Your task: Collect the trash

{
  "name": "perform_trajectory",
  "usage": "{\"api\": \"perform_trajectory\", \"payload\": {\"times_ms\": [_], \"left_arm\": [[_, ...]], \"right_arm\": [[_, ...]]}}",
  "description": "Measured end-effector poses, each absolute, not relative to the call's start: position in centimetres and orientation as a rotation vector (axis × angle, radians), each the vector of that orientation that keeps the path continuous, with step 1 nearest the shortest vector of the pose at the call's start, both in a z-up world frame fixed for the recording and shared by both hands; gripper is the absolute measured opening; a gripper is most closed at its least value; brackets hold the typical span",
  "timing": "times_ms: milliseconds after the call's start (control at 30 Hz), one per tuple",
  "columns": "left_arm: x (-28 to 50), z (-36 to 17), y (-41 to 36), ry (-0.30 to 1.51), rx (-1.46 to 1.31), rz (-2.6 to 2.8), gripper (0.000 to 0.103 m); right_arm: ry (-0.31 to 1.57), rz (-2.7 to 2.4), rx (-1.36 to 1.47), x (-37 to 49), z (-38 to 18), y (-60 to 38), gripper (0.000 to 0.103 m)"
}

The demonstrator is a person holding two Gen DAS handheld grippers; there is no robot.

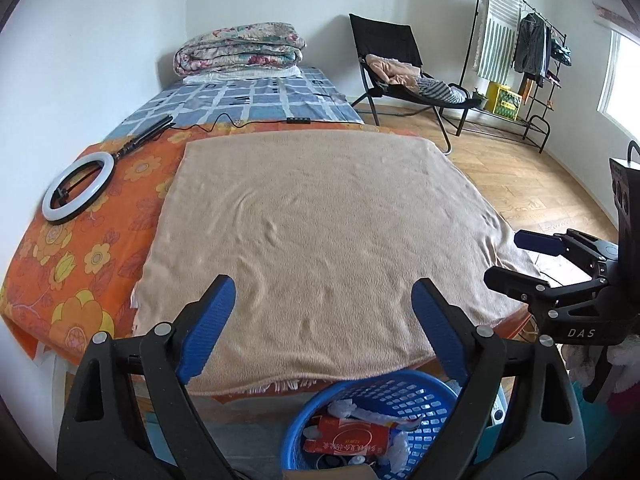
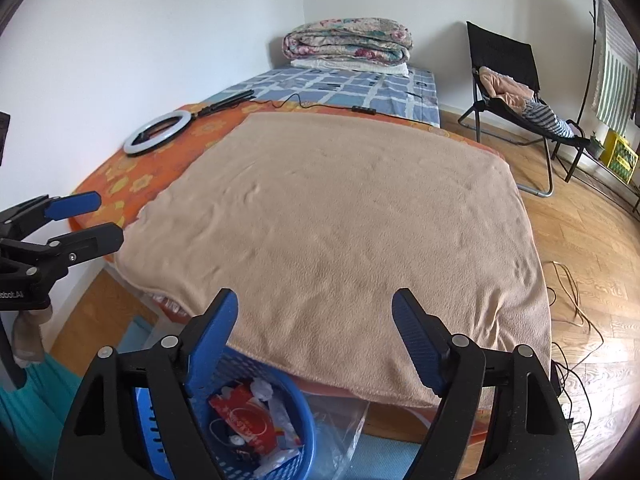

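A blue plastic basket (image 1: 404,394) stands on the floor at the bed's near edge. It holds a red packet (image 1: 348,440) and white crumpled wrappers (image 1: 352,408). The basket also shows in the right wrist view (image 2: 296,392), with the red packet (image 2: 244,416) inside. My left gripper (image 1: 322,320) is open and empty above the basket and the blanket edge. My right gripper (image 2: 314,334) is open and empty, above the blanket's near edge, right of the basket. Each gripper shows at the side of the other's view: the right gripper (image 1: 516,260) and the left gripper (image 2: 96,220).
A beige blanket (image 1: 320,232) covers the near bed over an orange floral sheet (image 1: 80,248). A ring light (image 1: 78,186) lies at its left. Folded quilts (image 1: 240,48) sit at the far end. A black chair (image 1: 396,68) and clothes rack (image 1: 520,60) stand on the wooden floor. Cables (image 2: 568,300) lie right of the bed.
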State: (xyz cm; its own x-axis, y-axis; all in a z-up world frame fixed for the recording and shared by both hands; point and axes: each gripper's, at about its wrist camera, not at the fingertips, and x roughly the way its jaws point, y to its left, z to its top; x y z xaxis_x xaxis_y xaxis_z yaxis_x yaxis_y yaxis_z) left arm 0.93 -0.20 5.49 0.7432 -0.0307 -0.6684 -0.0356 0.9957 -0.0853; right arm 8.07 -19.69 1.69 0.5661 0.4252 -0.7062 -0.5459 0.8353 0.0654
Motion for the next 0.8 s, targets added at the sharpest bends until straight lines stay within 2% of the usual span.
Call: {"api": "perform_trajectory", "payload": {"times_ms": [233, 800], "left_arm": [[2.8, 5.3, 1.0, 0.708, -0.129, 0.040, 0.099], [4.7, 3.4, 1.9, 0.740, -0.146, 0.081, 0.099]], "right_arm": [[0.768, 0.572, -0.124, 10.5, 2.1, -19.5, 0.079], [0.825, 0.568, -0.035, 13.5, -0.1, -19.4, 0.079]]}}
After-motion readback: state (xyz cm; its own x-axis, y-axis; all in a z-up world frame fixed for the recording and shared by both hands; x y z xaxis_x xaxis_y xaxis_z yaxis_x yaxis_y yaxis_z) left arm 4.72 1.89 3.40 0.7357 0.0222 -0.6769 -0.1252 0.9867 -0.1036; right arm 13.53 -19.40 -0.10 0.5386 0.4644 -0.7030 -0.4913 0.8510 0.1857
